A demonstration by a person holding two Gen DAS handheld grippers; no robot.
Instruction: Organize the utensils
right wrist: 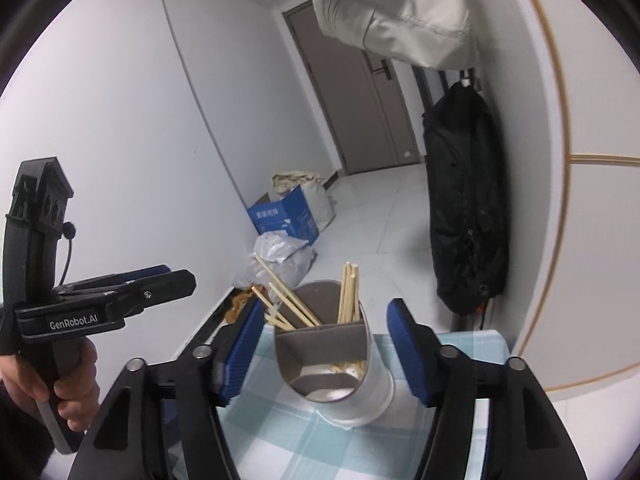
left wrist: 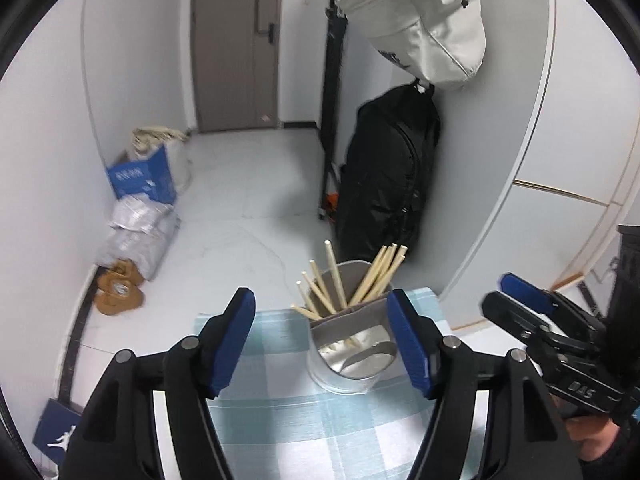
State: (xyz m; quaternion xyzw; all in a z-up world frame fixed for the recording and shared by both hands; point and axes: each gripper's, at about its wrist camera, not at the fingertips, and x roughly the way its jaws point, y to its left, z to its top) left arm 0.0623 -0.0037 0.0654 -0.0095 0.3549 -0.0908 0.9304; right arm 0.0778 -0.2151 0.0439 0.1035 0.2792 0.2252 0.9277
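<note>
Standing at the bench [left wrist: 280, 412], which wears a pale blue and white checked cloth, a person holds a gripper in each hand, both aimed at a metal utensil holder [left wrist: 352, 364] low and centre in each wrist view. The left gripper [left wrist: 322, 334] has its jaws apart, with nothing pressed between the blue pads; the holder sits just ahead, close by the right-hand pad in that view. The right gripper [right wrist: 324, 352] is likewise spread, its two blue pads flanking the holder without touching it.

The holder stands upright on the cloth near the far edge of the bench. A grey divider splits it into compartments. Wooden chopsticks [left wrist: 356, 280] lean out of the rear part in two loose bunches, one fanning toward the left of the frame, the other tilting right. The front compartment shows shiny metal, and I cannot tell what lies at its bottom.

In the right wrist view the person's left hand [right wrist: 60, 384] grips the handle of the other tool at the lower left. Beyond the bench lies a pale floor. A blue cardboard box [left wrist: 140, 178] and a silvery plastic bag [left wrist: 136, 236] sit against the wall at middle left. A black bag [left wrist: 388, 172] leans against the wall at right, with a white bag [left wrist: 432, 28] above it. A grey door [left wrist: 236, 44] closes the corridor.
</note>
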